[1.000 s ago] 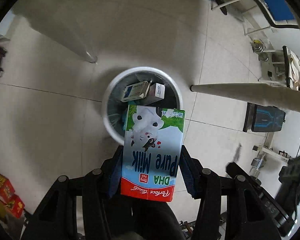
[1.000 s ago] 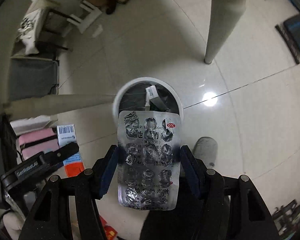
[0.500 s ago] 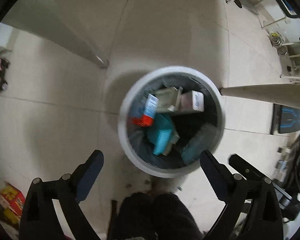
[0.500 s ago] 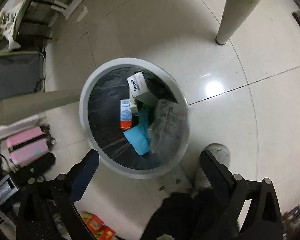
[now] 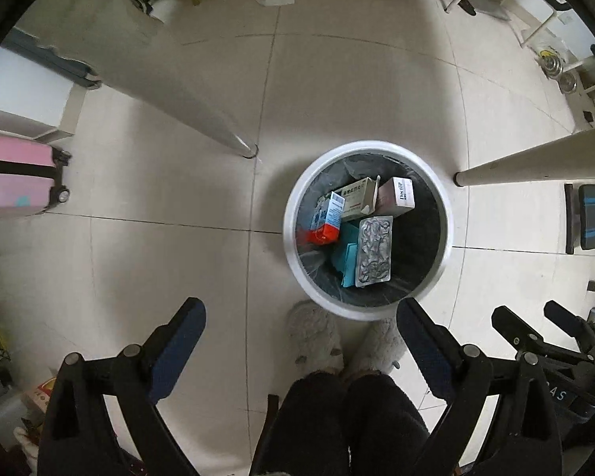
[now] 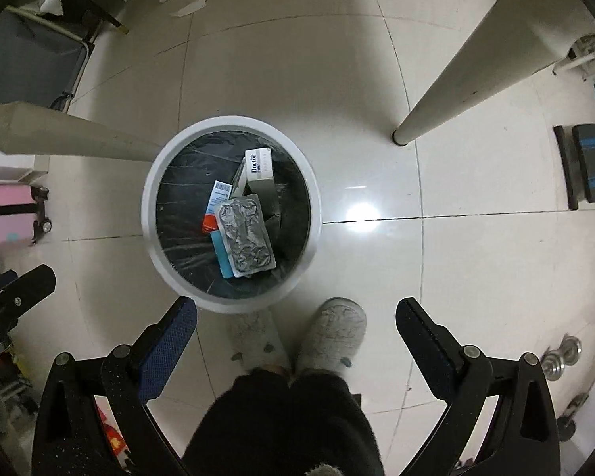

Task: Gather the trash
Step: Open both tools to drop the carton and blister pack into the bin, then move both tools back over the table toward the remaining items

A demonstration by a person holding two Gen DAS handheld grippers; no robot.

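Left gripper point(image 5: 300, 327): pointing down at the floor, jaws spread wide with nothing between them; they have just been opening.
Right gripper point(image 6: 296, 325): also pointing down, jaws standing wide apart and bare, having just been opening too.
Trash bin point(image 5: 293, 214): round, white-rimmed, lined with a black bag, sitting right of centre in the left wrist view and left of centre in the right wrist view point(image 6: 148, 214).
Milk carton point(image 5: 328, 218): lying inside the bin at its left, barcode showing, red end pointing lower left.
Blister pack point(image 5: 374, 251): silver foil, lying on top of the heap in the bin, over a teal box point(image 5: 347, 256); in the right wrist view it is lying at the bin's centre point(image 6: 245, 235).
Doctor box point(image 5: 397, 198): pale carton reading "Doctor", resting in the bin's upper part.
Medicine box point(image 5: 355, 194): white, with small print too fine to read, lying beside it.
Slippers point(image 6: 335, 333): grey, fluffy, standing just below the bin.
Table leg point(image 6: 468, 67): pale, slanting toward the upper right.
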